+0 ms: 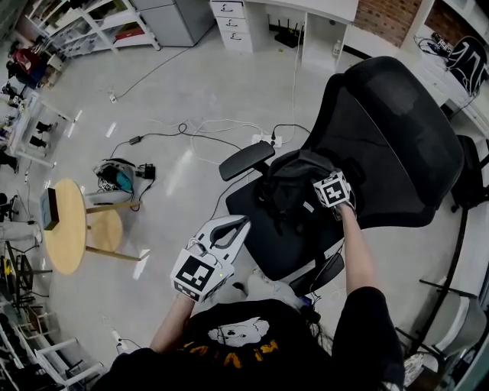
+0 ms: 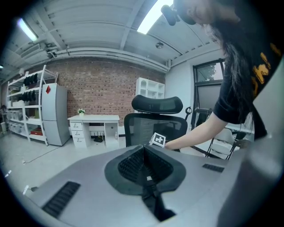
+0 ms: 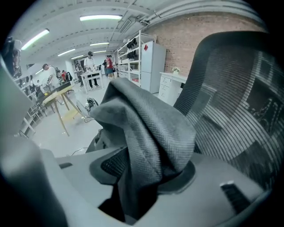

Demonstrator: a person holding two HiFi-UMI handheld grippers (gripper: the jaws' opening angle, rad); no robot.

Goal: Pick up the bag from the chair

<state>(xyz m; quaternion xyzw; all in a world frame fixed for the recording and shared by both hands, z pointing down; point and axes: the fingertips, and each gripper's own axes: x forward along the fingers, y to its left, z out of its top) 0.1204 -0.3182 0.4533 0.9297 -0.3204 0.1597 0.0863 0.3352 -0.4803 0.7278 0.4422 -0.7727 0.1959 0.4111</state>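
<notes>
A black fabric bag [image 1: 289, 185] rests on the seat of a black mesh office chair [image 1: 397, 137]. My right gripper [image 1: 327, 189] is at the bag's top and is shut on a fold of its dark woven fabric [image 3: 146, 133], which fills the right gripper view. My left gripper [image 1: 223, 233] hangs to the left of the chair's seat, over the floor, with its jaws shut and nothing between them [image 2: 144, 157]. In the left gripper view the chair [image 2: 155, 119] and the right gripper's marker cube [image 2: 158, 140] show ahead.
The chair's armrest [image 1: 246, 160] sticks out toward my left gripper. Cables and a power strip [image 1: 267, 140] lie on the floor behind the chair. A round wooden table [image 1: 67, 225] stands at the left, white desks and drawers [image 1: 237, 23] at the back. Several people [image 3: 91, 66] stand far off.
</notes>
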